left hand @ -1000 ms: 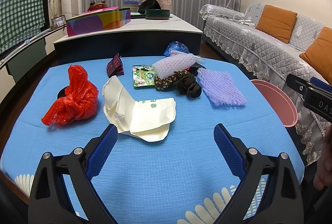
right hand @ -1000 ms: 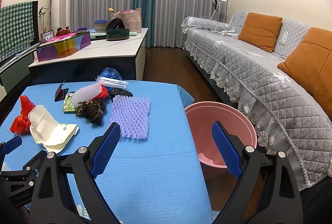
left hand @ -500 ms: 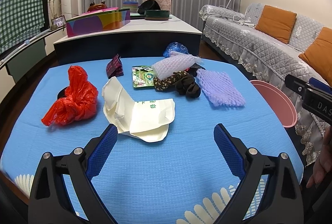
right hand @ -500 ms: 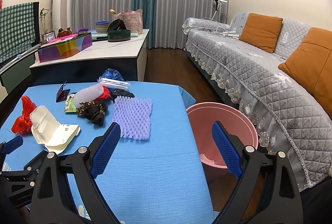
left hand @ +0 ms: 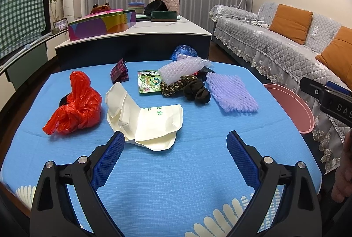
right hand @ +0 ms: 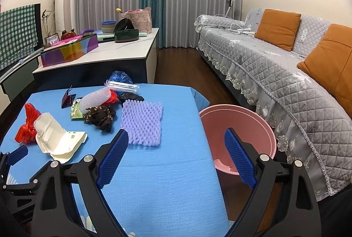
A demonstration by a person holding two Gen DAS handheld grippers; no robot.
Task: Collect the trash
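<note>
**A:** Blue woven cloth covers the whole worktop [left hand: 176, 182], and the trash is spread over its far half. From the left: a crumpled red plastic bag [left hand: 74, 105], a flattened cream paper takeout box with green print [left hand: 145, 120], a small dark red folded wrapper [left hand: 119, 71], a green snack packet with a panda on it [left hand: 149, 82], a white foam fruit net [left hand: 180, 70], a scrunched brown floral cloth [left hand: 187, 88] and a flat purple foam net sleeve [left hand: 231, 92].

**B:** Where are the grippers in all this?

**A:** The left hand-held gripper [left hand: 176, 144] hangs low over the near part of the cloth, blue pads spread wide, nothing between them. Its left pad tip sits just beside the near edge of the cream box; touching or not, I can't tell. The right hand-held gripper [right hand: 176, 140] is spread just as wide and also empty, over the right side of the worktop with the purple sleeve [right hand: 143, 122] just ahead of its left pad.

**B:** And the bin?

**A:** A round pink plastic basin [right hand: 242, 138] sits on the floor between the worktop's right edge and the grey quilted sofa [right hand: 275, 65]. Looks empty, though the right finger hides part of its bottom. At the back edge there's also a clear plastic pack [right hand: 122, 85] with a crumpled blue bag [right hand: 120, 77] behind it.
</note>
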